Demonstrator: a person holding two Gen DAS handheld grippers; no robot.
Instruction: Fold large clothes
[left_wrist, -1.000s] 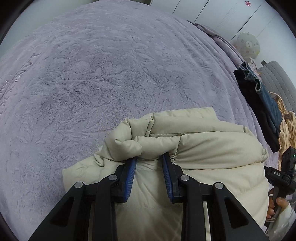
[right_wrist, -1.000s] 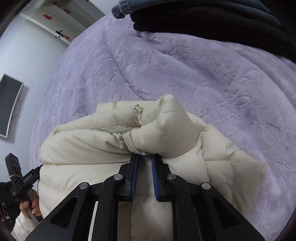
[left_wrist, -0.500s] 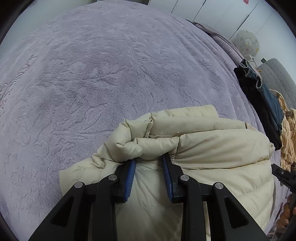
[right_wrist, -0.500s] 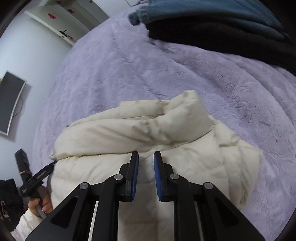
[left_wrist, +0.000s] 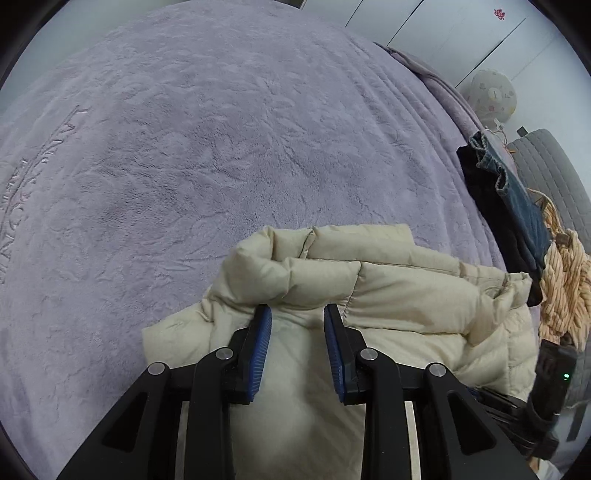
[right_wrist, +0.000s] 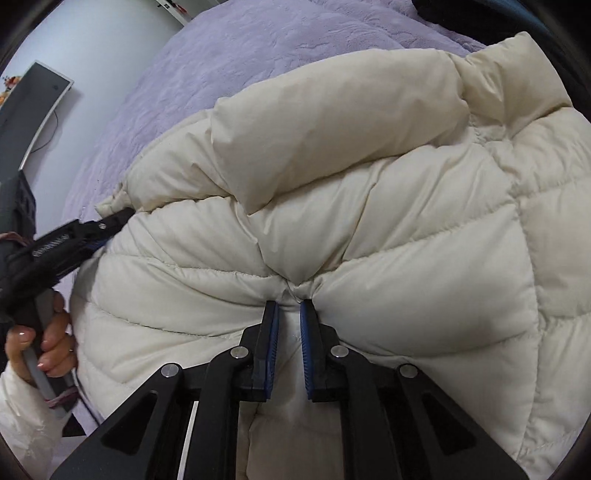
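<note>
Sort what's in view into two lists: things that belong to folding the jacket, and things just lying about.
Part of the job:
cream puffer jacket
left hand-held gripper, open at the folded edge
right hand-held gripper, pinching a quilted fold
purple blanket underneath

Just lying about:
jeans
black garment
tan knit
round lamp
monitor

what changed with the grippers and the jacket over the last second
The right gripper let go of the folded cream jacket, moved in low and now pinches a quilted seam. The left gripper stayed at the folded edge, jaws slightly wider. The purple blanket is unchanged.
</note>
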